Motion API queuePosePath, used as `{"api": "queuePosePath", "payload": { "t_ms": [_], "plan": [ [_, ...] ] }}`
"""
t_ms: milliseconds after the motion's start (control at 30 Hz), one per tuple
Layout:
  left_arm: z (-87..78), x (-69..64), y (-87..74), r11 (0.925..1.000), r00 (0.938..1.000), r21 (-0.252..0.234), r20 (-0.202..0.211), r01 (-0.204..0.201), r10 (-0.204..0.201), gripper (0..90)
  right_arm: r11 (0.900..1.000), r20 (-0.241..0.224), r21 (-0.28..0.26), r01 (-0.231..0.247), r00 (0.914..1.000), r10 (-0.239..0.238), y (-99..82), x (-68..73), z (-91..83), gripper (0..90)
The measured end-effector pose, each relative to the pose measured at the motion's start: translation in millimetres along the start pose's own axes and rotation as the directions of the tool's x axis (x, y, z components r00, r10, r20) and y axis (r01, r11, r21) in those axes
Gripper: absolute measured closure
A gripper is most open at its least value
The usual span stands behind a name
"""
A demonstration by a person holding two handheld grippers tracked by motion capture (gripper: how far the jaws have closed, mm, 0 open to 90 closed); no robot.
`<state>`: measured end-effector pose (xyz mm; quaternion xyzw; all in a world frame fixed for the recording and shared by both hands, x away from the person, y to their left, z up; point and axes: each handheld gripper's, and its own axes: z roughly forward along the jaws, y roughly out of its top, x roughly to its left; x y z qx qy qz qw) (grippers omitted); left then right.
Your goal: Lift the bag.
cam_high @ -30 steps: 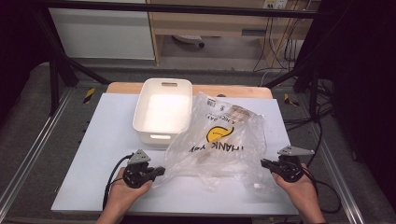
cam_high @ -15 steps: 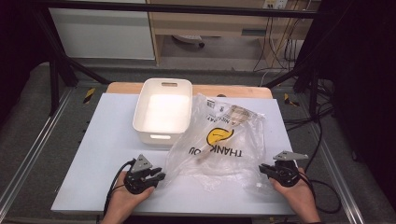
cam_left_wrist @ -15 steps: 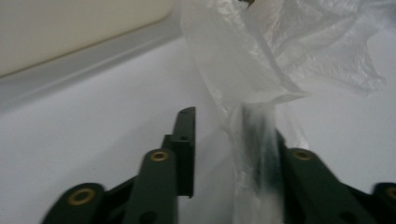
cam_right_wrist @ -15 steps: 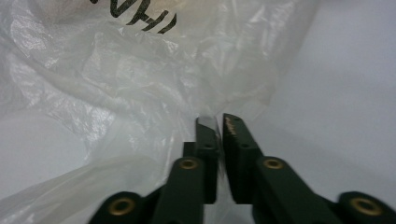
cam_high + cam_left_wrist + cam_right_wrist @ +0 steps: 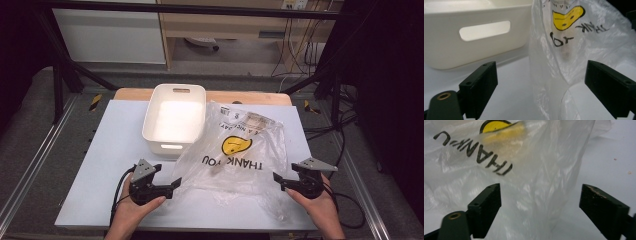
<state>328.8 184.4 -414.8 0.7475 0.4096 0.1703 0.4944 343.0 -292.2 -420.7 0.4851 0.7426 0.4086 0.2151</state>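
High view: both grippers, left and right, gape unclenched at bag edges beside bin; pinch film only, evenly.

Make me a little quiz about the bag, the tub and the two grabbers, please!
1. True or false: the bag lies inside the tub.
2. Which word is printed on the bag? A) THANK B) HELLO C) SALE
3. Fill in: both the left gripper and the right gripper are ____.

Key:
1. False; it lies on the table, beside the tub.
2. A
3. open, with bag plastic between the jaws of each.
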Motion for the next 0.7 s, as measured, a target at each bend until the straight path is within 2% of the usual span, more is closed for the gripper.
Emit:
{"api": "queuePosePath", "payload": {
  "t_ms": [200,367,533,633,700],
  "plan": [
    [-15.9,13.3,6.7,0.9990,0.9997,-0.041,-0.018,0.014,-0.015,9.4,0.9989,0.029,-0.037,-0.028,0.9992,0.029,3.0,-4.1,-3.1,6.6],
    [-32.6,34.9,7.3,0.9969,0.9960,-0.074,-0.083,0.028,-0.034,9.0,0.9964,0.043,-0.080,-0.028,0.9986,0.032,3.1,-11.7,-9.5,4.5],
    [-52.6,58.8,3.1,0.9949,0.9885,-0.098,-0.147,0.023,-0.038,8.8,0.9953,0.052,-0.090,-0.036,0.9978,0.041,0.2,-18.0,-11.5,4.3],
    [-65.5,76.1,-2.9,0.9936,0.9816,-0.108,-0.184,0.032,-0.052,8.4,0.9954,0.071,-0.083,-0.048,0.9961,0.054,-1.3,-22.6,-10.9,4.8],
    [-71.1,89.0,-9.2,0.9940,0.9719,-0.101,-0.226,0.043,-0.065,7.9,0.9948,0.085,-0.084,-0.057,0.9943,0.064,-2.5,-25.1,-10.9,5.1]
  ]
}}
